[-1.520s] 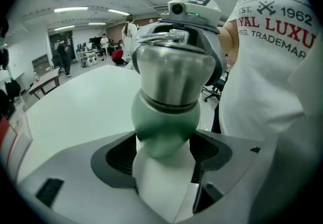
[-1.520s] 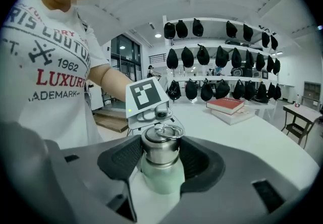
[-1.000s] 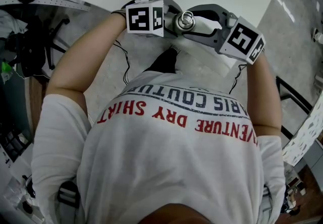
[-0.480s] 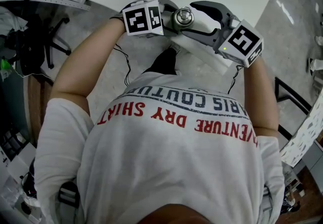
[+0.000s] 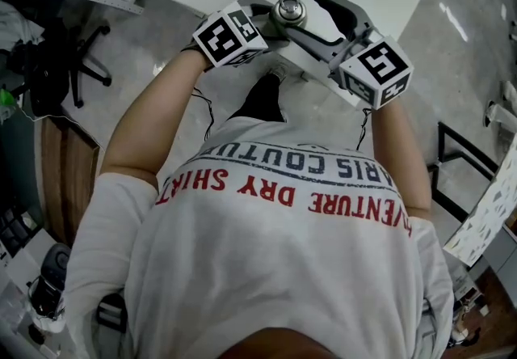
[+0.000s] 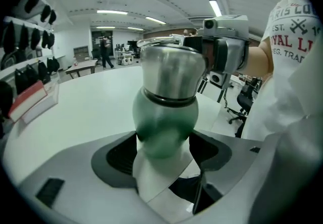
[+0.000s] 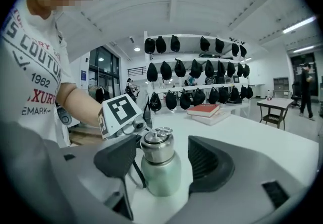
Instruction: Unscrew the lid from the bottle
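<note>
Left tool (image 6: 161,150): clenched on the green bottle (image 6: 164,117), held at the surface's (image 7: 242,132) near edge.
Right tool (image 7: 164,158): my jaws have just been opening; they straddle the steel lid (image 7: 157,147) without touching it.
Progress: lid looks seated (no gap visible), so the unscrewing remains.

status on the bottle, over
Left gripper shut on bottle. Right gripper just opened, jaws clear either side of lid. Lid on. Nothing in the way.
</note>
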Available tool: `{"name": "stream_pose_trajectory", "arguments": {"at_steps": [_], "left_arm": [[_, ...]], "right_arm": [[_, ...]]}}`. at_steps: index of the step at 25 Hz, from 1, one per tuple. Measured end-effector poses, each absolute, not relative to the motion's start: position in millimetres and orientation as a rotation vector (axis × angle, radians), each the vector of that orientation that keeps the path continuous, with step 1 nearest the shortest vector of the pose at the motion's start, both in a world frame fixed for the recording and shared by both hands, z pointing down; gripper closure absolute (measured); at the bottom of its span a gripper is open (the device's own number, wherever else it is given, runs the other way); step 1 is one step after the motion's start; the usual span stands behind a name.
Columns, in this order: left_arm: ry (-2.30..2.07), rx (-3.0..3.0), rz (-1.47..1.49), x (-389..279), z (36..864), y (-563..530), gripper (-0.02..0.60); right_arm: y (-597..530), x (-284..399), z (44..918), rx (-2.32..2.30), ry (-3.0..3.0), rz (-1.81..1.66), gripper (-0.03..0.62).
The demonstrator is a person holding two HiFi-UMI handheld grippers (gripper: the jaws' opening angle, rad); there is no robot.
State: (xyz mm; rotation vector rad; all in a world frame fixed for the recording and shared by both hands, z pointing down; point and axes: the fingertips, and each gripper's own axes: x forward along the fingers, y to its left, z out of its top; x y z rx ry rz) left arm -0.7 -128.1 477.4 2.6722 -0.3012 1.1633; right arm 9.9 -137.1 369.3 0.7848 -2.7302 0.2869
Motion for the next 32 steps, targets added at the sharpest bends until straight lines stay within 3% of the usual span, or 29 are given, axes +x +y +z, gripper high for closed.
{"name": "stream_pose_trajectory", "arguments": {"at_steps": [13, 16, 32], "left_arm": [[-0.708, 2.549, 0.96, -4.9, 476.2, -135.1, 0.242], [-0.751, 2.532, 0.949, -1.1, 475.0, -132.1, 0.242], [-0.702, 2.553, 1.008, 3.6, 476.2, -128.1, 0.244]], "right_arm": [[-145.7, -6.6, 377.8, 1.009, -2.652, 0.311, 0.292], [-141.9, -6.5, 377.1, 1.011, -2.644, 0.274, 0.337], [-138.2, -1.7, 377.7, 0.942, -2.666, 0.255, 0.362]]}}
